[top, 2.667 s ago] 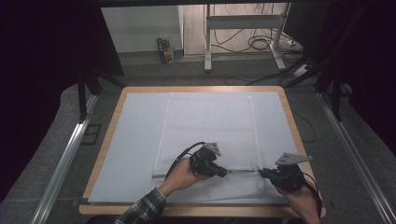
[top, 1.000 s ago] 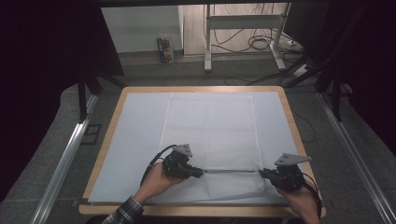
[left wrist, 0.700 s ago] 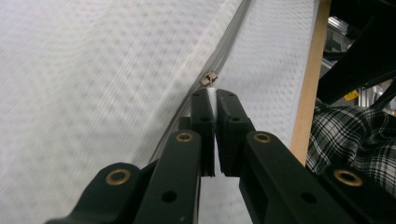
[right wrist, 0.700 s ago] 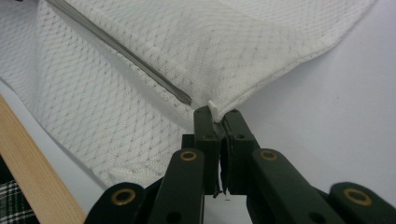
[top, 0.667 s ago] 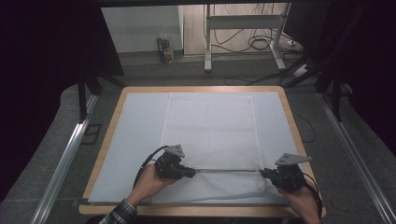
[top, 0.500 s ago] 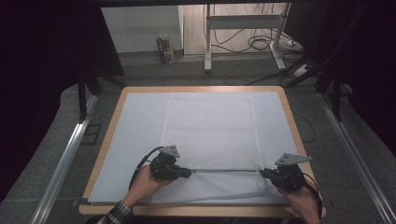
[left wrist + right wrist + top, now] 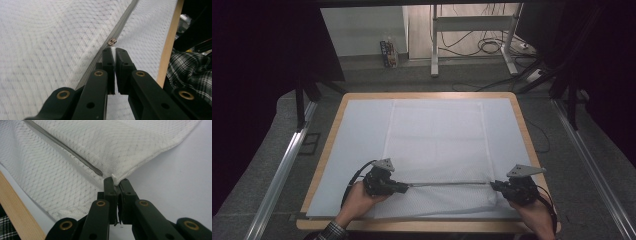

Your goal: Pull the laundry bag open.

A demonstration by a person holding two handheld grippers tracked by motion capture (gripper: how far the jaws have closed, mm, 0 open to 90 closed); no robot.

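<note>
From the high view I see the table (image 7: 332,150) with its wooden rim and pale cover, and a white mesh bag (image 7: 437,145) lying flat across the middle, its near edge close to me. At the left, my left hand (image 7: 357,197) holds the left gripper (image 7: 404,188) low over the bag's near left part, pointing right along a grey zipper line (image 7: 447,183) that runs straight across to the right gripper (image 7: 493,185), held in my right hand (image 7: 532,217) at the bag's near right corner.

The left gripper view gives me what the high view cannot: the jaws are clamped together on a small white pull tab (image 7: 113,52) hanging from the metal zipper slider (image 7: 111,41), with the zipper tape (image 7: 125,20) running away up the mesh. A plaid sleeve (image 7: 190,72) shows past the table's wooden edge (image 7: 170,42).

The right gripper view shows its jaws pressed together on a white fabric tip (image 7: 114,178) at the bag's corner, just beside the end of the zipper (image 7: 98,173). The mesh (image 7: 112,145) lifts slightly there, with bare table cover (image 7: 180,177) to its right.
</note>
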